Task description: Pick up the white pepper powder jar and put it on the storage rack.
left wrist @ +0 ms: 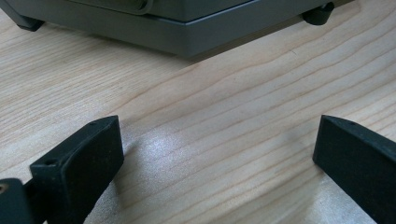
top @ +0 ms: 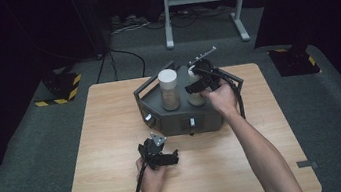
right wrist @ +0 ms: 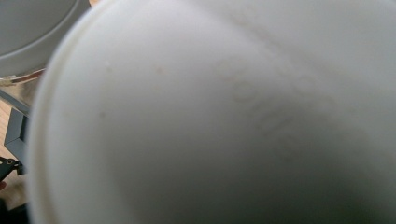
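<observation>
- Left gripper (top: 159, 154): rests low on the near part of the wooden worktop (top: 115, 149), in front of the grey machine. Its jaws stand wide apart with nothing between them; the left gripper view shows bare wood grain between the two black pads (left wrist: 79, 163).
- Grey machine (top: 182, 119): an angular housing sitting mid-worktop, with a knob on its left front face and a small switch on the centre face. Two containers stand in wells in its top.
- Left container (top: 169, 89): a clear cylinder with a white lid, holding pale brown contents in its lower half. Upright, untouched.
- Right container (top: 196, 96): white-lidded, seated in the right-hand well, largely covered by the right gripper (top: 201, 85). The jaws are closed down about as far as they go, judged to be clamped on this container near its top; the contact itself is hidden.
- Handling judgement: the container looks like light, rigid plastic with smooth walls, so likely slippery under the pads. Best taken at the lid or just under its rim, where the lip gives a stop. Lift straight up to clear the well; tilting risks binding or disturbing the contents.
- View comparison: the high view gives the layout, both containers and the machine's controls. The right gripper view presents the white lid (right wrist: 210, 121) very close and blurred, with a faint embossed mark and a slice of the neighbouring lid (right wrist: 32, 32) at upper left. The left gripper view shows the machine's base edge and a rubber foot (left wrist: 320, 14).
</observation>
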Demonstrator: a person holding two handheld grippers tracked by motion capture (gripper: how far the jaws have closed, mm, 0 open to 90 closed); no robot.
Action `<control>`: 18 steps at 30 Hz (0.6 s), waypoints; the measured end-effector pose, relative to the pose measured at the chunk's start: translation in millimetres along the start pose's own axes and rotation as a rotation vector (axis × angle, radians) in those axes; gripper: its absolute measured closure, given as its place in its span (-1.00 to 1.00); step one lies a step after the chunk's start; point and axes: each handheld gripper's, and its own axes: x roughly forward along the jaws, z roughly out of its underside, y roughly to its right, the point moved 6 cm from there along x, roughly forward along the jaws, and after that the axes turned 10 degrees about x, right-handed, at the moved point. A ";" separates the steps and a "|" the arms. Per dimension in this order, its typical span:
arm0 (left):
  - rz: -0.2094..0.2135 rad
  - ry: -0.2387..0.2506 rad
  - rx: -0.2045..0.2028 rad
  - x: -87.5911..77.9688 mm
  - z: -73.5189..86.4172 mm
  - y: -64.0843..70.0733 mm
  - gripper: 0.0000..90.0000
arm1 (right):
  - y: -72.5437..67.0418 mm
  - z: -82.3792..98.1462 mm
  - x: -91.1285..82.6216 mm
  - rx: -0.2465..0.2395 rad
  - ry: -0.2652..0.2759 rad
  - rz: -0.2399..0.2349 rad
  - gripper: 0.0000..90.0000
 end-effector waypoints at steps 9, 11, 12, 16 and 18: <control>0.000 0.000 0.000 0.0 -0.1 -0.1 -0.96 | 2.1 1.0 0.4 0.009 0.003 -0.008 -0.30; 0.001 -0.002 0.001 -0.1 -0.2 -0.2 -0.96 | 2.4 1.1 0.4 0.004 0.004 -0.010 -0.31; 0.001 -0.002 0.001 -0.1 -0.2 -0.2 -0.96 | 2.6 1.1 0.4 0.002 0.004 -0.011 -0.34; 0.001 -0.001 0.000 0.0 -0.1 -0.1 -0.96 | 10.1 3.3 1.4 0.030 0.025 -0.075 -0.70; 0.002 -0.005 0.005 -0.3 -0.4 -0.5 -0.96 | 8.8 4.8 1.6 0.031 0.037 -0.066 -0.88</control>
